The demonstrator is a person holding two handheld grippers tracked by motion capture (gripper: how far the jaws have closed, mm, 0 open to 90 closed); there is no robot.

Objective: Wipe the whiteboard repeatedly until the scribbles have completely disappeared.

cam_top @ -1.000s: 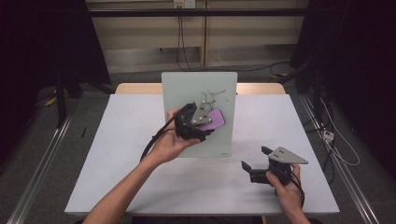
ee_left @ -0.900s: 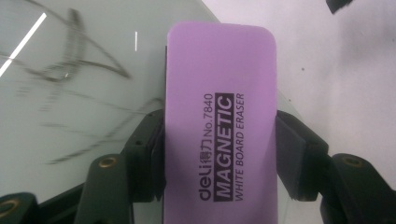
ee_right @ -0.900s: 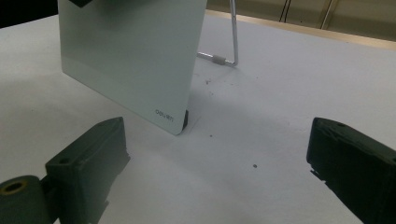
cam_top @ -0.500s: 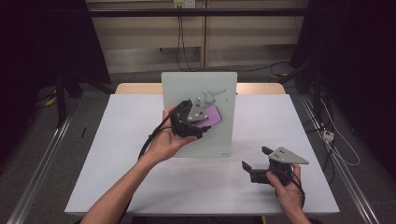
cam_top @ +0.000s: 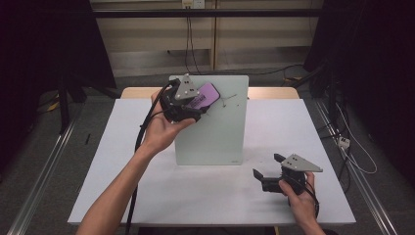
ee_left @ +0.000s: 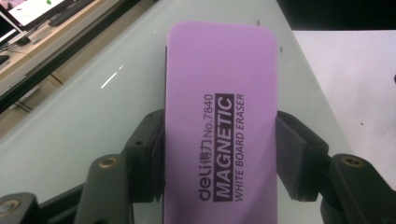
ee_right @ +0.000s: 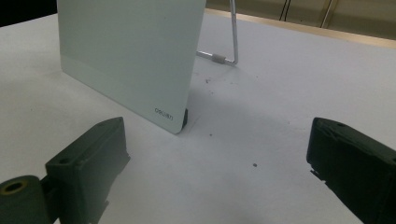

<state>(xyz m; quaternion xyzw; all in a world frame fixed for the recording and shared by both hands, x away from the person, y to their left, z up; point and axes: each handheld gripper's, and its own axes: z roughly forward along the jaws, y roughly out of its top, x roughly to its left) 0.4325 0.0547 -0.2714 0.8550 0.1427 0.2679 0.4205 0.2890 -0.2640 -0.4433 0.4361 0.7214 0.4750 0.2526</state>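
The left tool point(cam_top: 188, 105) grips a purple whiteboard eraser point(ee_left: 219, 130) across its width, one black pad pressed on each long edge, with the printed back facing the left gripper view and the far end of the eraser lying against the pale glass board point(cam_top: 215, 132). In the high view the eraser point(cam_top: 204, 95) sits near the upper left corner of that board, which stands propped on a wire stand point(ee_right: 231, 44) in the middle of the white worktop point(cam_top: 122, 191). Thin dark pen strokes point(cam_top: 227, 99) show just to the right of the eraser, so the step in hand looks like wiping the board clean. To do it well, the felt face should lie flat on the glass, not on one edge, and the stroke should run sideways across those marks with light, even pressure. Since the board only leans on its stand, a hard push could tip or slide it backwards. The right tool point(cam_top: 269, 172) rests low on the worktop by the board's lower right corner, jaws wide apart with nothing between them. It is well placed to steady the board's edge if it starts to move. The grip on the eraser looks centred and square, so no regrasp seems needed.
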